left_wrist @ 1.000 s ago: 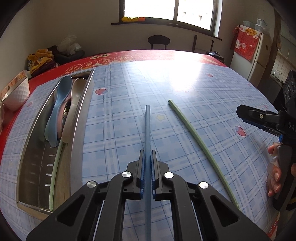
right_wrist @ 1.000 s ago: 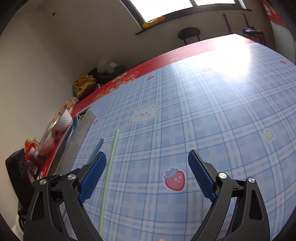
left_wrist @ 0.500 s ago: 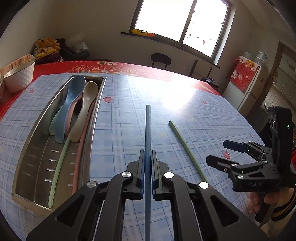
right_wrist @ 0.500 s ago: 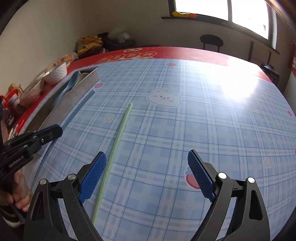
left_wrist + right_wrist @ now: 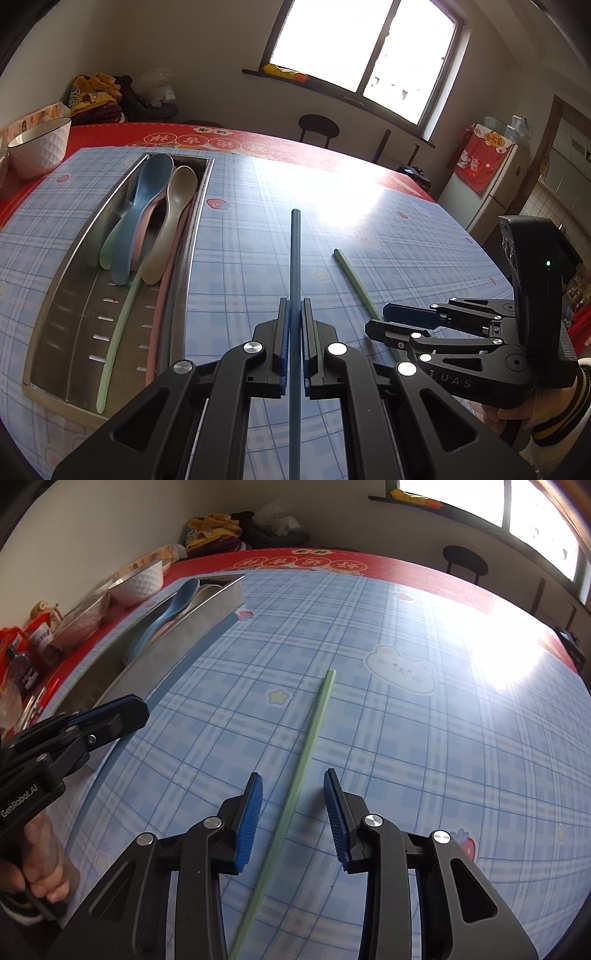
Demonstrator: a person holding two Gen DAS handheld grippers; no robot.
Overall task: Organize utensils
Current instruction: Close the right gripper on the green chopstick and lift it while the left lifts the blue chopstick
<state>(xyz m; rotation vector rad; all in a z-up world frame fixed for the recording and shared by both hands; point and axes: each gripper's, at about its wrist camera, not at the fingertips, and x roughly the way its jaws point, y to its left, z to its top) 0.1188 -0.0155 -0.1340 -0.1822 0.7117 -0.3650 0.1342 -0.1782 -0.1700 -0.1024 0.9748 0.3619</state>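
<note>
The left gripper (image 5: pixel 294 332) is clamped on a slim, dark blue chopstick (image 5: pixel 294 258) that points toward twelve o'clock above the checked tablecloth (image 5: pixel 243 236); a pale green chopstick (image 5: pixel 306 746), equally thin and straight, lies flat on the cloth at about one o'clock from it; the right gripper (image 5: pixel 293 805) straddles this green stick with its jaws closing (the blue pads stand clear of it on both sides). At ten o'clock in the left wrist view sits a long steel tray (image 5: pixel 55 317); inside lie a blue spoon (image 5: pixel 142 206), a beige spoon (image 5: pixel 171 218), and a green and a pink chopstick. A white bowl (image 5: pixel 38 146) stands beyond the tray.
</note>
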